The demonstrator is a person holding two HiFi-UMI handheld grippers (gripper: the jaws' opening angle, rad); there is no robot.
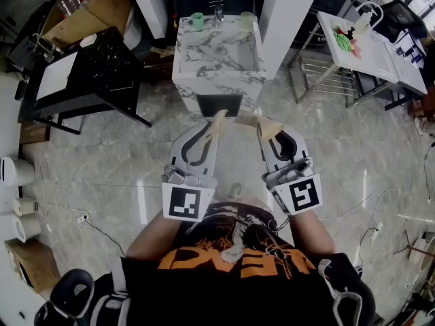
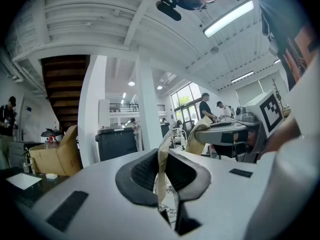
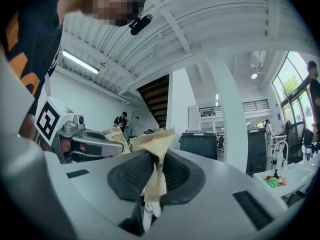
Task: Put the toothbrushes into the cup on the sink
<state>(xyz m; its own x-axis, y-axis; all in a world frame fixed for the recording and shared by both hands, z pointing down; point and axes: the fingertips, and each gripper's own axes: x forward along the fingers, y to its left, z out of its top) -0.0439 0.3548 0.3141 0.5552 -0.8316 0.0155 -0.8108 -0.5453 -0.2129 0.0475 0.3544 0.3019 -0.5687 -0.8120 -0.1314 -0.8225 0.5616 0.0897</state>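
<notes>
L gripper (image 1: 215, 128), R gripper (image 1: 266, 133) side-by-side, each clamping packet (image 3: 158, 145).

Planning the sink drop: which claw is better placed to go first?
Left, narrowly. The left claw, shut on a paper-wrapped toothbrush, lines up with the sink's middle; the right claw, shut on the other wrapped toothbrush, sits by its right edge. Both are short of it.

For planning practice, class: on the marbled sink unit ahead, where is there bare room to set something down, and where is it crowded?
Free: the sink unit's marbled top, from its front edge back to the cups. Crowded: the back edge, with green cup, tap and pale cup.
</notes>
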